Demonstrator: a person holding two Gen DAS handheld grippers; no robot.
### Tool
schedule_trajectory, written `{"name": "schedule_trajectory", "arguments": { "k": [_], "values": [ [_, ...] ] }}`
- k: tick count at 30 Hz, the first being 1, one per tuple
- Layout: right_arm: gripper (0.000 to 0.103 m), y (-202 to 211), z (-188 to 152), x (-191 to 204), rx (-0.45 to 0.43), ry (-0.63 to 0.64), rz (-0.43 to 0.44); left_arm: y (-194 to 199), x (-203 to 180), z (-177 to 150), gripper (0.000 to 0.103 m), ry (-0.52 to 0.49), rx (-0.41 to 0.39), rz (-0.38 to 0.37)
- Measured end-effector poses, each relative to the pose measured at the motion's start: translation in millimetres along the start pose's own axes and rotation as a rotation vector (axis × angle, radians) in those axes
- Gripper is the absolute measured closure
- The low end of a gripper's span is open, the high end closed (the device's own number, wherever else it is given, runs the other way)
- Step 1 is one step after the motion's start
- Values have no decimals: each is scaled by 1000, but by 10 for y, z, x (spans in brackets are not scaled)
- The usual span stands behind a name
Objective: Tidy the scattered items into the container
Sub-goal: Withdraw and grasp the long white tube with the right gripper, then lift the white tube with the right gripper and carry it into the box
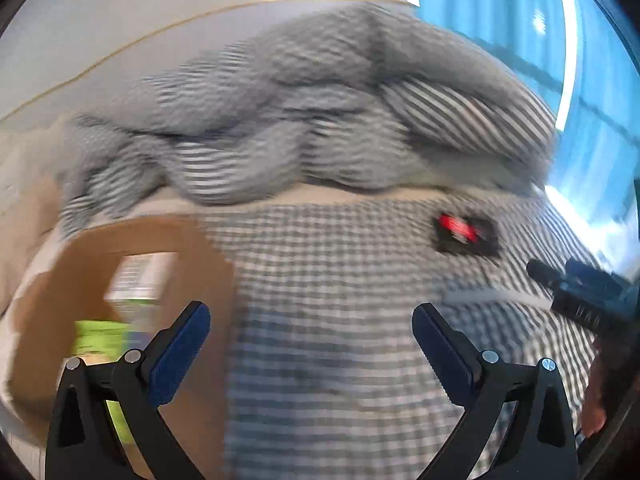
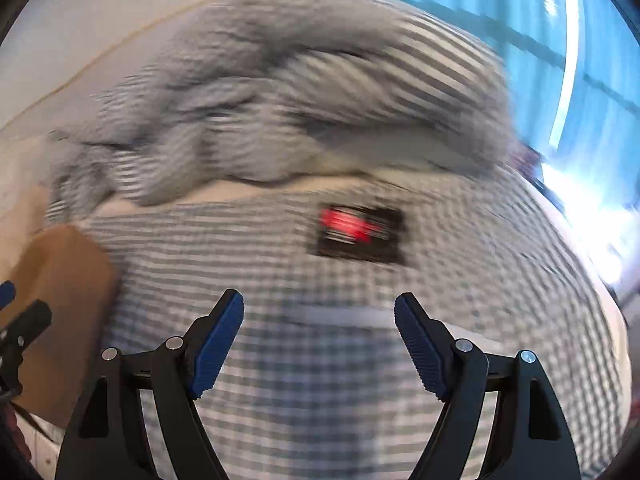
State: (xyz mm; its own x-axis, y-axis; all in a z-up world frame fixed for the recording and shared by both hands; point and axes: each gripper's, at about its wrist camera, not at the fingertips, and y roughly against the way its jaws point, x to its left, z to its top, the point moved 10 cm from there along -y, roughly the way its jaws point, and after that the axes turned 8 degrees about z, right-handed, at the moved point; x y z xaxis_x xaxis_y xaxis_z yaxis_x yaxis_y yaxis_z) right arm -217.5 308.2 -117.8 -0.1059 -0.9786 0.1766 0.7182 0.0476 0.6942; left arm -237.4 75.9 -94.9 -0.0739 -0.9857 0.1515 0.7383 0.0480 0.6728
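Hanging over the checked bedsheet, the left gripper stood with its jaws spread wide and nothing between the blue pads; bare sheet filled the whole gap. The right gripper was likewise open and empty above the same sheet, its jaws somewhat less far apart. In the left wrist view, part of the right gripper showed at the right edge as a dark body, with a bit of a hand below it.

Ahead of both grippers the sheet lay flat and open. Its far side was bounded by a rumpled striped duvet, heaped in folds against a pale wall with a thin gold line. To the right the bed's edge gave onto a bright window with blue curtains.

A cardboard box, brown and open-topped, sat on the sheet at the left, just beside and partly under the left gripper's left finger. Inside it lay a carton with green and white faces and something lime green below that; blur hid any finer detail. In the right wrist view only a corner of the box showed, at the left margin.

A small black packet with a red patch lay flat on the sheet, well apart from the box, between the grippers and the duvet. It appeared roughly rectangular; any print on it was too smeared to read.
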Motion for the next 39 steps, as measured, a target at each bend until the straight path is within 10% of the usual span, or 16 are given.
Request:
{"name": "schedule_trajectory", "arguments": {
  "k": [9, 21, 26, 31, 33, 35, 39],
  "values": [
    [40, -238, -362, -1102, 76, 73, 15, -753, -1343, 87, 0, -220, 22, -101],
    [48, -984, -471, -741, 303, 480, 159, -1303, -2094, -22, 0, -397, 47, -311],
    [54, -1043, -596, -807, 326, 454, 182, -1383, -2325, -306, 0, -492, 71, -371],
    [83, -942, -596, -785, 308, 442, 194, -1502, -2534, -452, 21, -525, 123, -456],
    [89, -942, -597, -795, 302, 431, 181, -1490, -2533, -403, 62, -494, 145, -483],
    [91, -859, -573, -764, 283, 407, 193, -1412, -2529, -373, 77, -513, 150, -473],
    [91, -539, -443, -574, 205, 385, 232, -1173, -2481, -325, 87, -542, 120, -439]
  ]
}}
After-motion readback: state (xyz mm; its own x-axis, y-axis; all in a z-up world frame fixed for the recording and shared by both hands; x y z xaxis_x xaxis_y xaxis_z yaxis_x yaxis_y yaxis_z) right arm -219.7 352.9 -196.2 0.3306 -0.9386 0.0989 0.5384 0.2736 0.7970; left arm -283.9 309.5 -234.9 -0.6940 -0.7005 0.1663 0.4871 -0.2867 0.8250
